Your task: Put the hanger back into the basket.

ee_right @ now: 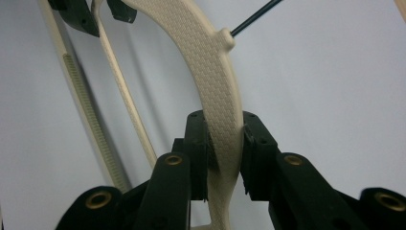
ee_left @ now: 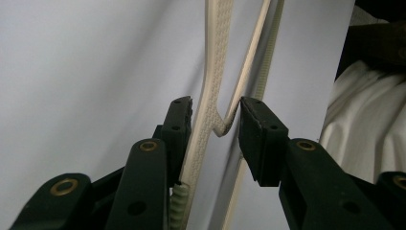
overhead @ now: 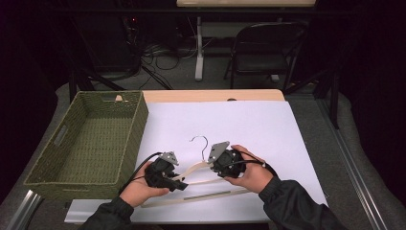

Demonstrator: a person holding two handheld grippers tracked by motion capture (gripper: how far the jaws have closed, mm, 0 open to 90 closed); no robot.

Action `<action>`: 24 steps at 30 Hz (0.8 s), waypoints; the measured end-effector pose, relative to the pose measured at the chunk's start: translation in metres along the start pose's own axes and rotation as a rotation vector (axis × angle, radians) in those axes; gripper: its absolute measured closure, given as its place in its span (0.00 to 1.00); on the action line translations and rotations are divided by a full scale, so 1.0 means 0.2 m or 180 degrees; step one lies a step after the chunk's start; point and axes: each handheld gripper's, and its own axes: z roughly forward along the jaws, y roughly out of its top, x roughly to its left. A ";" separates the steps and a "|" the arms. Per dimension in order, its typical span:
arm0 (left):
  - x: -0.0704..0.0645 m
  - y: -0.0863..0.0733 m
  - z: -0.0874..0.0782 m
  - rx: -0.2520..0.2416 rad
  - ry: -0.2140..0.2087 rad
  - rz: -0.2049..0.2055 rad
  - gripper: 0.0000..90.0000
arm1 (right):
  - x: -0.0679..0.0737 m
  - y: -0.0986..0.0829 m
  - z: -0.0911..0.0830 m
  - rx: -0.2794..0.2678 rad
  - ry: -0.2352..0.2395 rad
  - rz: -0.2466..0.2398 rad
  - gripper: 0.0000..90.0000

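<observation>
A cream plastic hanger (overhead: 206, 195) with a thin metal hook (overhead: 201, 143) lies on the white sheet (overhead: 239, 120), near the table's front edge. My right gripper (overhead: 213, 165) is shut on the hanger's broad textured shoulder (ee_right: 222, 96), just below the hook's base. At the left arm of the hanger, my left gripper (overhead: 182, 184) is open. That arm (ee_left: 210, 81) and a thin inner bar pass between its jaws (ee_left: 215, 108); one jaw touches the arm. The left gripper's fingertips (ee_right: 79, 14) also show far off in the right gripper view.
A green woven basket (overhead: 131, 139) stands empty on the table's left side, close to the left hand. Bare wood of the table (overhead: 215, 95) shows beyond the sheet. A folding chair (overhead: 265, 48) and cables are on the floor behind.
</observation>
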 end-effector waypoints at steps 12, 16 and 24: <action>-0.01 0.00 -0.01 0.0053 -0.0130 0.0114 0.83 | 0.01 0.01 -0.02 -0.0040 0.0024 -0.0013 0.84; -0.03 0.00 -0.03 0.0012 -0.0087 0.0177 0.94 | 0.02 0.02 -0.06 -0.0117 -0.0001 -0.0053 0.82; -0.06 0.00 -0.06 -0.0074 0.0011 0.0253 0.97 | 0.01 0.04 -0.09 -0.0211 -0.0046 -0.0085 0.75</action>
